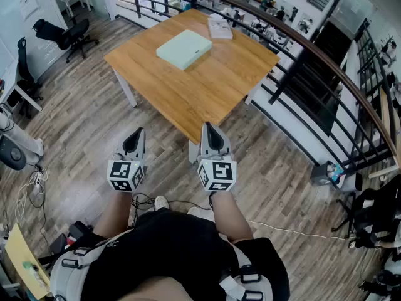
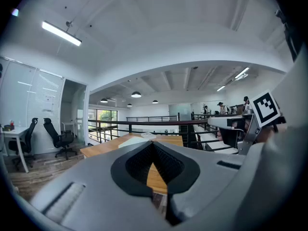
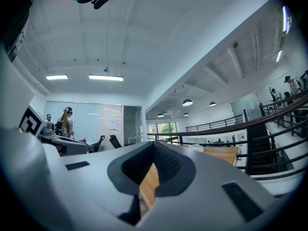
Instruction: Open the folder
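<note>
A pale green folder (image 1: 183,49) lies closed and flat on the wooden table (image 1: 207,93), towards its far side. In the left gripper view the folder (image 2: 134,140) shows as a thin pale slab beyond the jaw tips. My left gripper (image 1: 138,132) and right gripper (image 1: 208,126) hang side by side over the floor, short of the table's near corner, and point towards it. Both are shut with nothing between the jaws. The left gripper (image 2: 153,143) and right gripper (image 3: 154,143) each show their tips meeting.
A small white bundle (image 1: 219,27) lies at the table's far edge. A dark curved railing (image 1: 313,55) runs close behind and to the right of the table. Black office chairs (image 1: 69,35) stand at the far left. Cables (image 1: 34,187) trail over the wood floor at my left.
</note>
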